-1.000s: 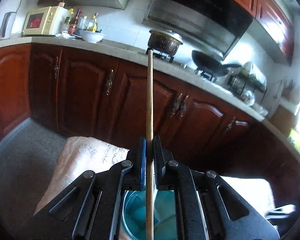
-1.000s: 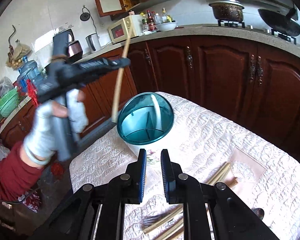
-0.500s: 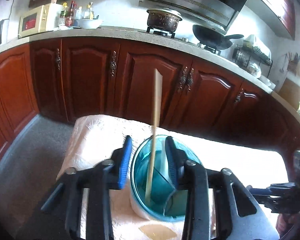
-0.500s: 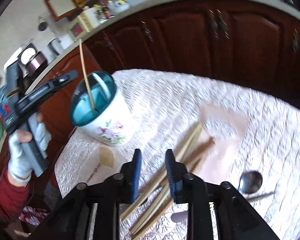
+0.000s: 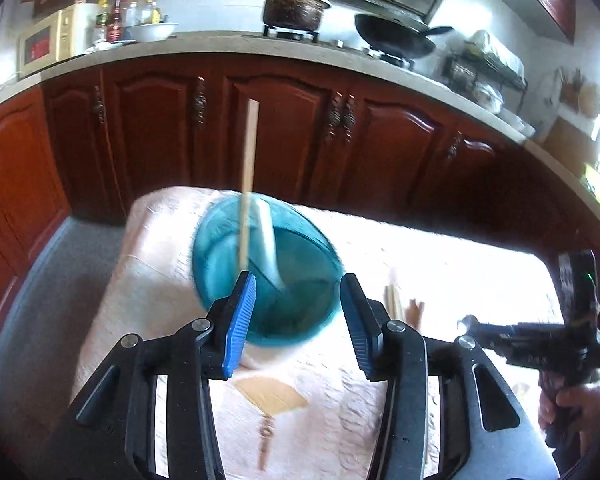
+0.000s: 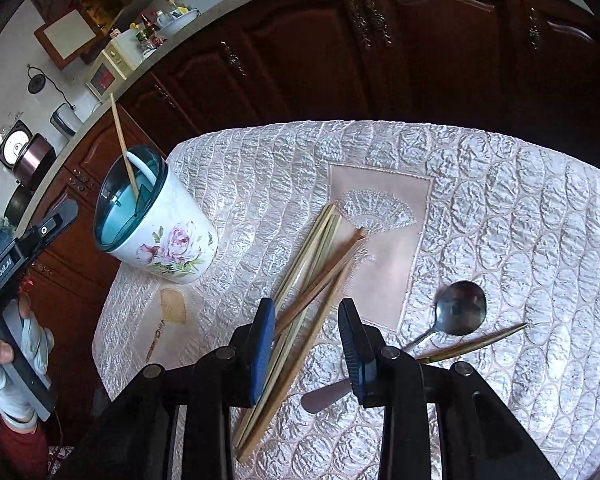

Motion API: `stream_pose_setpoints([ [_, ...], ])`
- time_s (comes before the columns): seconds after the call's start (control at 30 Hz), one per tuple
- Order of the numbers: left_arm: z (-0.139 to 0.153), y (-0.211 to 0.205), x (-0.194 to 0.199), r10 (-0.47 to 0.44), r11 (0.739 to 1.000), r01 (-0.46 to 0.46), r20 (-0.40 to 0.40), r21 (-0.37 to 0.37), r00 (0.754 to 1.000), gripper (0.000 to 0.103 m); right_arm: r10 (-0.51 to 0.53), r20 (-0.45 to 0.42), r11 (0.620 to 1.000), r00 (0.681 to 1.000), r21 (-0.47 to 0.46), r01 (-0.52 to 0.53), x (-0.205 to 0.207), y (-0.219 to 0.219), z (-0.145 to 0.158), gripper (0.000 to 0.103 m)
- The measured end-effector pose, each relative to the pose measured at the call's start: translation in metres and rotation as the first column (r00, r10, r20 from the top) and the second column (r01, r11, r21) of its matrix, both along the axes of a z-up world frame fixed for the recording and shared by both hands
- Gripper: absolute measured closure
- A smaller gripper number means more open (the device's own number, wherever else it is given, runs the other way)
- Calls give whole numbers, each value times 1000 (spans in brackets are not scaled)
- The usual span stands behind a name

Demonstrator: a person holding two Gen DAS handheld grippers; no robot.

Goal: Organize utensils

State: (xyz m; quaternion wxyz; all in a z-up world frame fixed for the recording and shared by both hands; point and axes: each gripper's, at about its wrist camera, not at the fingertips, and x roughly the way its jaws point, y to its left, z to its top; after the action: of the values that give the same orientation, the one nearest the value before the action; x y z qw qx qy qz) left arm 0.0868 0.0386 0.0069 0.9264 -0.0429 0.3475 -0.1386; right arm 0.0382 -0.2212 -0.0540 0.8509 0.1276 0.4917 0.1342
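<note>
The left tongs [image 5: 298, 312] gape wide and grip nothing, hovering just above a floral utensil cup [image 6: 168, 240] with a teal rim. A single chopstick [image 5: 247, 184] stands in the cup, leaning beside a white spoon handle [image 5: 269, 240]. To the right of the cup on the quilted worktop [image 6: 500, 208], the right tongs [image 6: 306, 340] are likewise spread open and empty, poised over a loose bundle of chopsticks [image 6: 312, 276] that runs between their blue pads. Right of those tongs lie a metal spoon [image 6: 458, 314] and one more chopstick [image 6: 472, 344].
</note>
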Motion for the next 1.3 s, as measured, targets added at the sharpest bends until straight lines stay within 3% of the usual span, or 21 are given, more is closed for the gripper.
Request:
stream_pose_setpoints([
  [0.33, -26, -68, -11, -162, 982, 169, -87, 79, 983, 57, -117, -52, 993, 992, -17, 117, -25, -46, -15, 70],
  [0.57, -53, -114, 6, -236, 962, 255, -177, 95, 955, 57, -230, -127, 970, 965, 50, 238, -36, -87, -43, 70],
  [0.97, -86, -173, 52, -255, 928, 316, -282, 198, 925, 57, -427, -189, 876, 884, 159, 456, -26, -153, -71, 70],
  [1.07, -97, -189, 66, -251, 912, 332, -310, 242, 917, 57, -422, -178, 880, 889, 153, 449, -20, -153, -69, 72],
  [1.2, -107, -205, 74, -290, 883, 391, -355, 258, 889, 57, -415, -166, 890, 895, 132, 437, -16, -145, -68, 77],
  [1.3, -116, -219, 75, -303, 857, 421, -369, 298, 879, 57, -417, -182, 879, 891, 168, 446, -14, -145, -71, 77],
])
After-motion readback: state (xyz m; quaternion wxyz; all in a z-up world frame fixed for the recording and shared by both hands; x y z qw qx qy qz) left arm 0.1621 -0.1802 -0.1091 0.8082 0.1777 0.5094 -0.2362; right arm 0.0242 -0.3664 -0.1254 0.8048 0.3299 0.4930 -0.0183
